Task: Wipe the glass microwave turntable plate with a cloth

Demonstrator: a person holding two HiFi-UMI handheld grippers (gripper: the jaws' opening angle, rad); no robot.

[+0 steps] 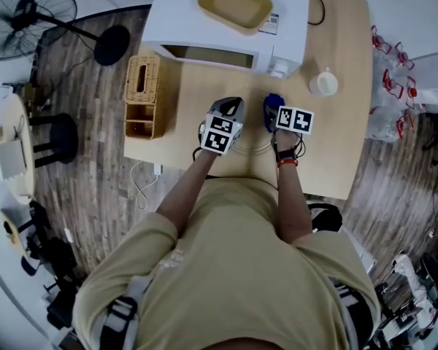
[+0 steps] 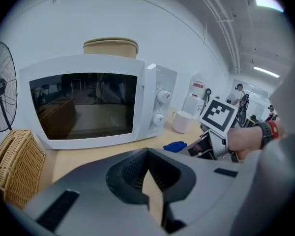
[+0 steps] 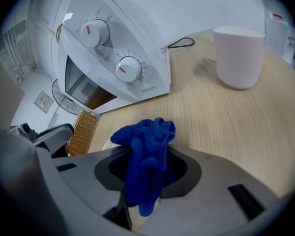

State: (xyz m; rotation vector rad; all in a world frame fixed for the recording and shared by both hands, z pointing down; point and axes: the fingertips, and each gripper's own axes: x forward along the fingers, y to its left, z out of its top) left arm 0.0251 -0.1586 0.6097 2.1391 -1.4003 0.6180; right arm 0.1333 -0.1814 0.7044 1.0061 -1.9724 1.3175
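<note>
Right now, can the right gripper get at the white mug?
Probably yes: the white mug stands on bare table ahead of the right gripper, nothing between them, though its jaws are shut on the blue cloth.

The person wears a sand-coloured short-sleeved T-shirt (image 1: 233, 268) and a red band (image 1: 287, 162) on one wrist. The left gripper (image 1: 232, 104) and right gripper (image 1: 272, 106) are grey with dark ribbed pads (image 2: 132, 168). Each carries a cube (image 1: 220, 135) of black-and-white square markers.
</note>
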